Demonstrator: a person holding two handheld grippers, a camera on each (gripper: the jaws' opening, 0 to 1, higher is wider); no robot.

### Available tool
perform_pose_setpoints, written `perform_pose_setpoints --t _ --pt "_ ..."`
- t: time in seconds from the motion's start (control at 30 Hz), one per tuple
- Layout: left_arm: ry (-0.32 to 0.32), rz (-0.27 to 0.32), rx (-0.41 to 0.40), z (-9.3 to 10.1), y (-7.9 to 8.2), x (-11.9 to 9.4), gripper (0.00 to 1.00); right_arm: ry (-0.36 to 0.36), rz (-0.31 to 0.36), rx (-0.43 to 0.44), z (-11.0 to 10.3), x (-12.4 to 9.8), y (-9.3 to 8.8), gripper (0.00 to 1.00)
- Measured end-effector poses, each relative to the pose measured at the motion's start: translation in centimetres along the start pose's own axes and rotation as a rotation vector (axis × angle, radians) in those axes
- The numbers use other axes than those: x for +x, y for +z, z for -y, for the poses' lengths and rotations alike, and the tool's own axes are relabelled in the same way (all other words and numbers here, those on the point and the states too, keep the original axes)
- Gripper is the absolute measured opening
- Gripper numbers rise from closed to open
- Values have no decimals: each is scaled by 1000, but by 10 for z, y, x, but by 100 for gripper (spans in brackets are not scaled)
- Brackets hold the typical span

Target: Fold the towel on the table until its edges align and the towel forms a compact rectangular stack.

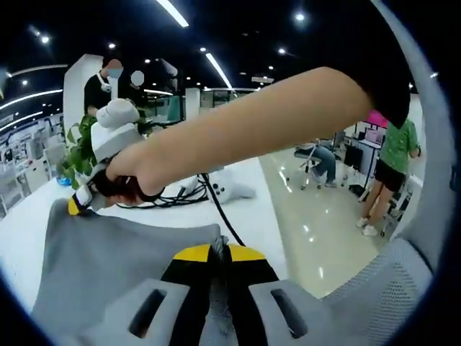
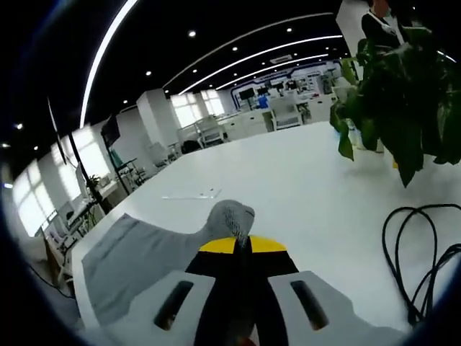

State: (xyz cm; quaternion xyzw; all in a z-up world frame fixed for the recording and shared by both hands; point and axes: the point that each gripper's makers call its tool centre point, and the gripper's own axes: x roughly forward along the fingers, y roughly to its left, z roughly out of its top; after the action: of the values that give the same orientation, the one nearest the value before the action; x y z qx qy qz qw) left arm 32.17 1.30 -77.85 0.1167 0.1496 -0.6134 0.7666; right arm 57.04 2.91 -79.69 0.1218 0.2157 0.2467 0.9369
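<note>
Jaws of my left gripper (image 1: 220,254), black with yellow tips, are clamped on the near edge of the grey woven cloth towel (image 1: 115,267), which spreads away from them over the white table (image 1: 252,209). My right gripper (image 2: 243,246) is likewise pinched shut on a puckered corner of the towel, lifted off the tabletop. Beyond lie black looped cables (image 2: 421,252) and a leafy green potted plant (image 2: 403,108). I judge the fold goes best if both corners travel level and taut, so the edges land squarely together.
</note>
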Motion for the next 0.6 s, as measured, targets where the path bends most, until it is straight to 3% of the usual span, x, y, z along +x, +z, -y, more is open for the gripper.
perform_pose_setpoints --t 0.33,0.6 --pt "80 29 29 -8 19 -35 7 57 22 26 -33 3 21 1" --pt "120 43 8 -12 21 -68 7 65 19 25 -57 4 32 1"
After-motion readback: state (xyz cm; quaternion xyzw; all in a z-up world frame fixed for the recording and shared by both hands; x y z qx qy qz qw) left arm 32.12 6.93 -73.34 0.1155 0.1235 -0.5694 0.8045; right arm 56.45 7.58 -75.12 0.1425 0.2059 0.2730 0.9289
